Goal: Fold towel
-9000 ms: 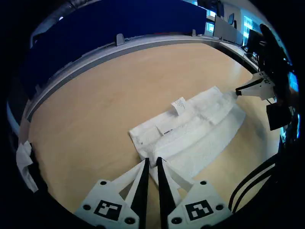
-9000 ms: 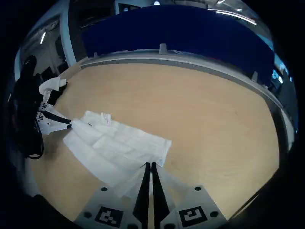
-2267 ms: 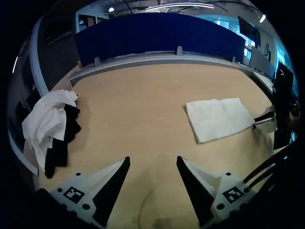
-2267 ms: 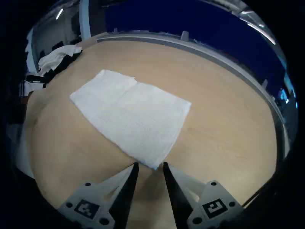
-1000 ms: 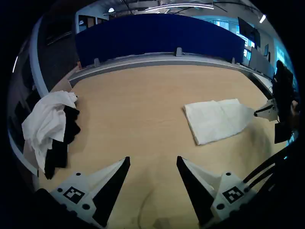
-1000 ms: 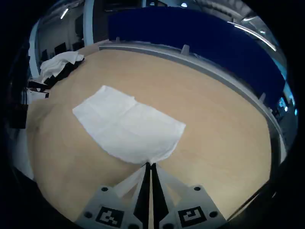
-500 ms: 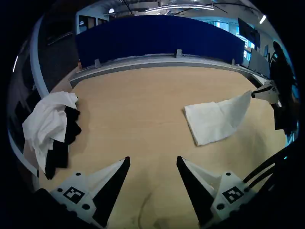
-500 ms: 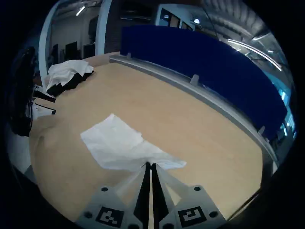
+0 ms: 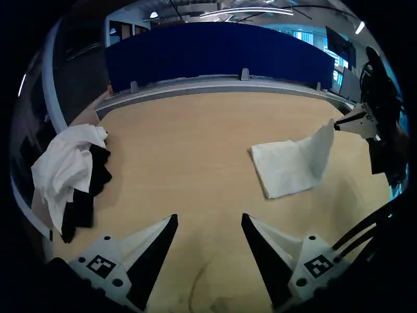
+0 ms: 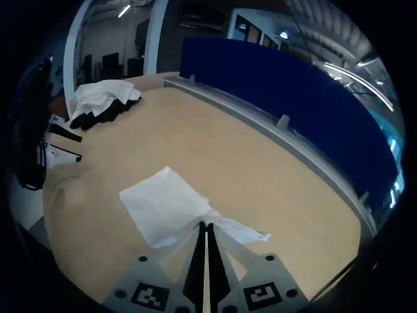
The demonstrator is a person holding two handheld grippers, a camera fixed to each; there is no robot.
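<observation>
A white towel (image 9: 289,167) lies folded on the wooden table (image 9: 193,141), to the right of centre in the left gripper view. Its far right corner is raised off the table, pinched by my right gripper (image 9: 338,124), which comes in from the right edge. In the right gripper view the right gripper (image 10: 204,225) is shut on that corner, and the rest of the towel (image 10: 156,206) hangs down to the table ahead of it. My left gripper (image 9: 208,219) is open over bare table, well short of the towel. It also appears at the left edge as the left gripper (image 10: 65,142).
A heap of white and black cloth (image 9: 68,175) sits at the table's left edge, also seen as the heap (image 10: 104,99). A blue partition (image 9: 219,49) on a grey rail runs along the far edge. A person in dark clothes (image 9: 383,104) stands at the right.
My right gripper closed on the towel's corner about a second ago and has since lifted it higher, peeling that side up. The left gripper has stayed open and still.
</observation>
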